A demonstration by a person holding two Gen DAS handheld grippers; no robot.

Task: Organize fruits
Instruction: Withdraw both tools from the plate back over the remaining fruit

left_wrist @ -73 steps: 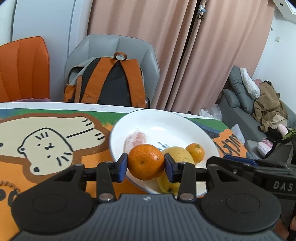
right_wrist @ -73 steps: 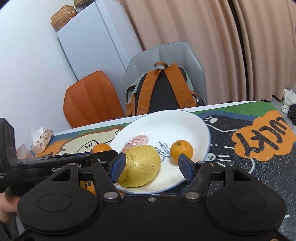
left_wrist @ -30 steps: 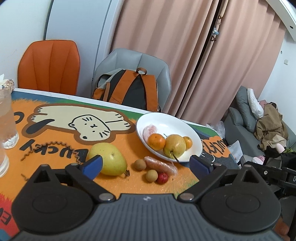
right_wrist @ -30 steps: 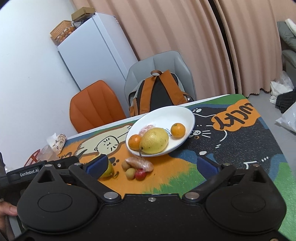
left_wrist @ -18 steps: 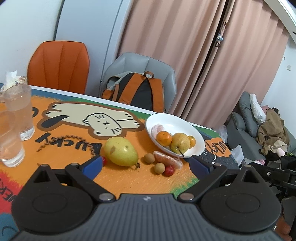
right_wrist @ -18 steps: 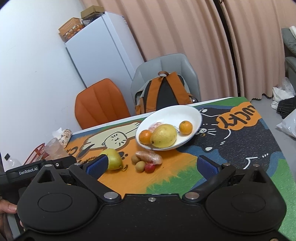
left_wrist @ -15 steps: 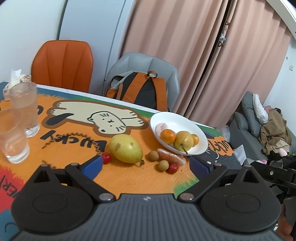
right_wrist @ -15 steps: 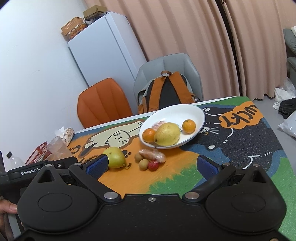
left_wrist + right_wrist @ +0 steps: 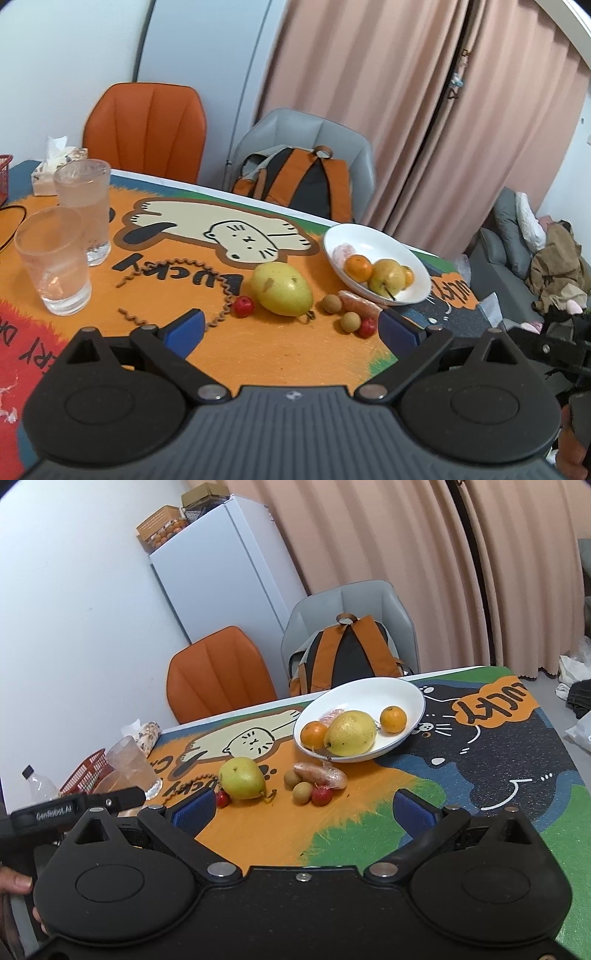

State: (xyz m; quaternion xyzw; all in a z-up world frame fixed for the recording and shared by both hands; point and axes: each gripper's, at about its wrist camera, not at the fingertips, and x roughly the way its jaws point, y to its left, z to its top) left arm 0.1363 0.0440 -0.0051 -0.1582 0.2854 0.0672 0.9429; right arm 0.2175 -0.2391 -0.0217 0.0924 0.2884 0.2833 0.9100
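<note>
Two grippers, left gripper [image 9: 291, 326] and right gripper [image 9: 303, 812], both spread wide, holding nothing, above table mat [image 9: 369, 834]. White plate [image 9: 406, 690] carrying yellow pear [image 9: 351, 733] between two oranges. Second pear [image 9: 242, 778] on mat left of plate, near small brown and red fruits. Two glasses [image 9: 55, 258] far left.

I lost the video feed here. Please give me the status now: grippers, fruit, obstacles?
Left hand-held gripper open, empty. Right hand-held gripper open, empty. Pear and small fruits beside plate, not in it. Two glasses at far left, off the path.
</note>
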